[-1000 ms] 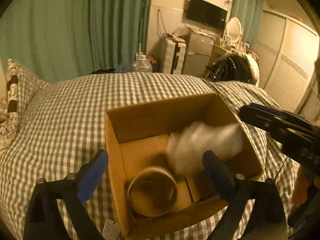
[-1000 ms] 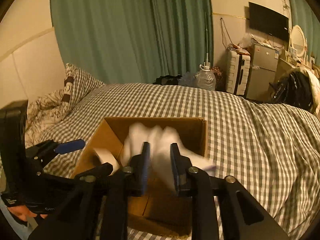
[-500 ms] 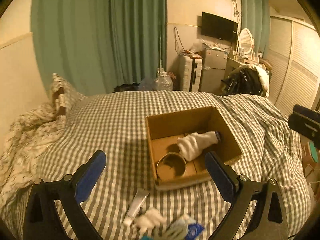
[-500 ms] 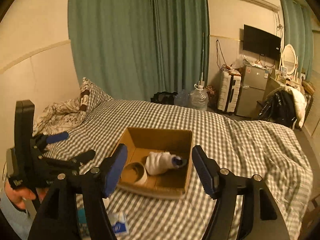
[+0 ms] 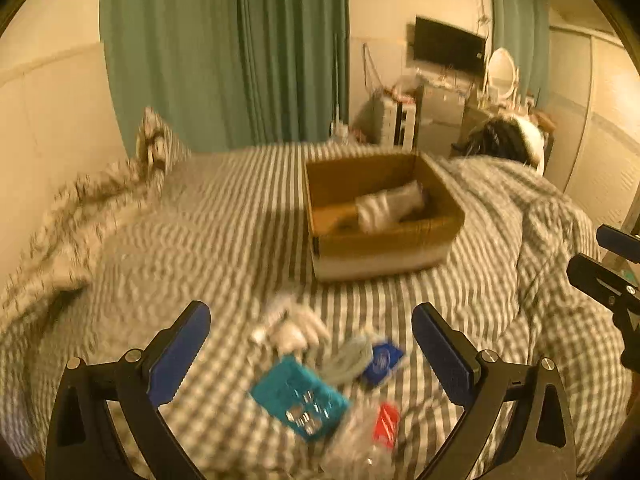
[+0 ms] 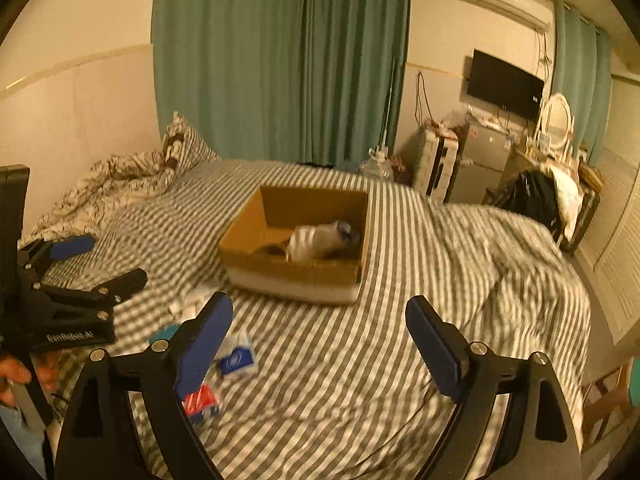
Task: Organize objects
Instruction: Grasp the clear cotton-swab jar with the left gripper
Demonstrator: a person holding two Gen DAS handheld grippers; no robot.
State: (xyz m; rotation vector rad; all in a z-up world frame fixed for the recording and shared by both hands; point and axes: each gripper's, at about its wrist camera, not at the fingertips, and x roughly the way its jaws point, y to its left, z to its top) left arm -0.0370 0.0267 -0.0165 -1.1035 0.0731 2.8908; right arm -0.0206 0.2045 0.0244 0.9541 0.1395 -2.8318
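Note:
A cardboard box point(image 5: 384, 240) point(image 6: 296, 268) stands on the checked bed. A white rolled cloth point(image 5: 388, 206) point(image 6: 316, 238) lies inside it beside a round tape roll, mostly hidden. Loose items lie near me: a teal packet point(image 5: 298, 396), a blue sachet point(image 5: 382, 358) point(image 6: 236, 360), a red packet point(image 5: 386, 424) point(image 6: 200, 398), a white crumpled thing point(image 5: 290, 330). My left gripper point(image 5: 310, 354) is open and empty above these items; it also shows in the right wrist view point(image 6: 96, 260). My right gripper point(image 6: 320, 344) is open and empty, well back from the box.
A pillow point(image 6: 180, 148) and rumpled quilt point(image 6: 108, 184) lie at the bed's far left. Green curtains point(image 6: 280, 60) hang behind. A suitcase point(image 6: 438, 160), small fridge point(image 6: 484, 164) and a chair with dark clothes point(image 6: 536, 196) stand to the right of the bed.
My right gripper opened and left the white cloth in the box. Both grippers pulled back and away from the box; the loose items near the bed's front came into view.

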